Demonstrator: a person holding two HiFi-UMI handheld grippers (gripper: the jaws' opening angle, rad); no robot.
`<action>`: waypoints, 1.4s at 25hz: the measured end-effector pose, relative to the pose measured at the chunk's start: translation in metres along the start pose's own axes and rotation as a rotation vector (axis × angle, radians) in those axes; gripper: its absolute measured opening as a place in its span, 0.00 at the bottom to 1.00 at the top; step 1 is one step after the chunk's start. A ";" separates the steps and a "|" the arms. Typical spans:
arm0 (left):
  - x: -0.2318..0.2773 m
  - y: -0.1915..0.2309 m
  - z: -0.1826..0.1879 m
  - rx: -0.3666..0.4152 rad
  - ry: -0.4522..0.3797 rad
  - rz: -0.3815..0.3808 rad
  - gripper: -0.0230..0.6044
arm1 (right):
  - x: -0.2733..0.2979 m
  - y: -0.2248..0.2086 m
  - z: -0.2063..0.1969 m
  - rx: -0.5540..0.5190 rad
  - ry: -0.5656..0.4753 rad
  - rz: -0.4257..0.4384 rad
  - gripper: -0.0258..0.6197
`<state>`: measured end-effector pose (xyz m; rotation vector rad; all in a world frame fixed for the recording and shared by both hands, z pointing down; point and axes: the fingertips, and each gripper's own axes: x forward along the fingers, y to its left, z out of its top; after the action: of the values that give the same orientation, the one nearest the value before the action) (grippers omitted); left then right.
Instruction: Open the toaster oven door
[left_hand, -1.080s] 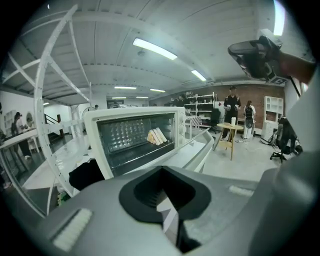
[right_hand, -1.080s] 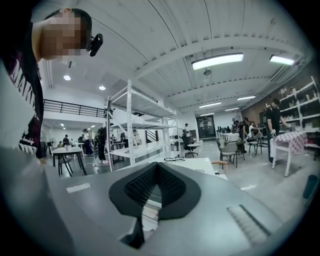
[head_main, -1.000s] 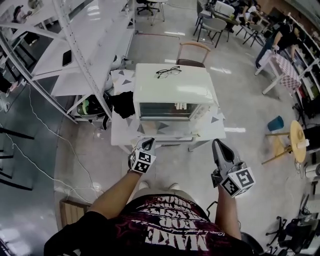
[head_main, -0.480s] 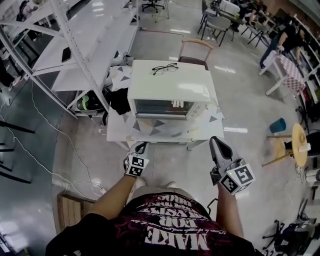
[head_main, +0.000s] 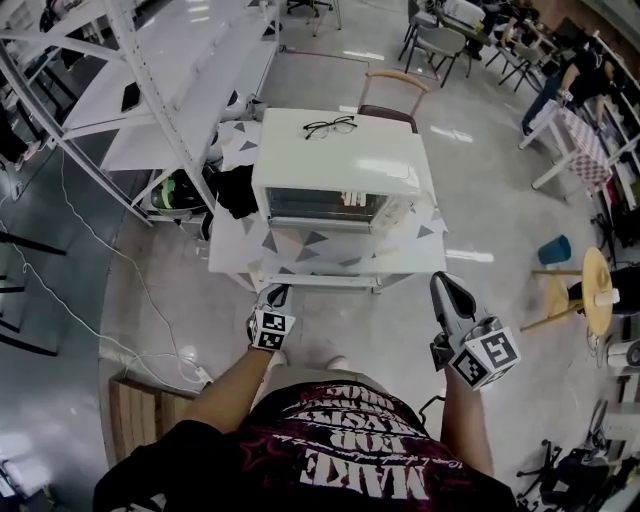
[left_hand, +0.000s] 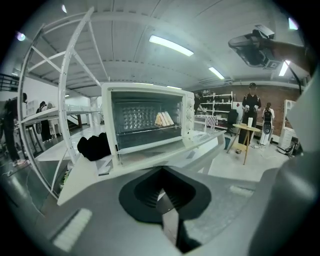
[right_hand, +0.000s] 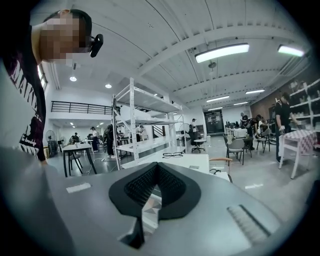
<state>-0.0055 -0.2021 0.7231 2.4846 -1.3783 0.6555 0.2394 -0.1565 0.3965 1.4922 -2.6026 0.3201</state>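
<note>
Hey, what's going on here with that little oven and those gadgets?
A person stands facing a white toaster oven on a small table, holding a gripper in each hand. The left gripper and right gripper are both short of the table, jaws together, holding nothing. The oven door looks closed, and a pair of glasses lies on top.

I'm in a big open lab/workshop hall, prob. shared: white steel racks (head_main: 190, 80), polished floor (head_main: 500, 200), strip lights (right_hand: 222, 51) overhead, desks w/ chairs (head_main: 437, 42), ppl (right_hand: 109, 139) further back.
</note>
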 end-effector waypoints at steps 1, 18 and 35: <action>0.001 -0.001 -0.005 -0.007 0.005 0.001 0.04 | -0.002 -0.002 -0.001 0.000 0.003 -0.004 0.08; 0.010 -0.006 -0.060 -0.047 0.054 -0.023 0.07 | -0.016 -0.014 -0.016 0.011 0.043 -0.012 0.08; -0.076 -0.015 0.046 -0.005 -0.130 -0.043 0.04 | 0.002 0.006 -0.035 -0.020 0.005 0.058 0.08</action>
<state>-0.0154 -0.1561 0.6464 2.5860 -1.3636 0.4883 0.2329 -0.1470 0.4297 1.4102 -2.6407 0.3018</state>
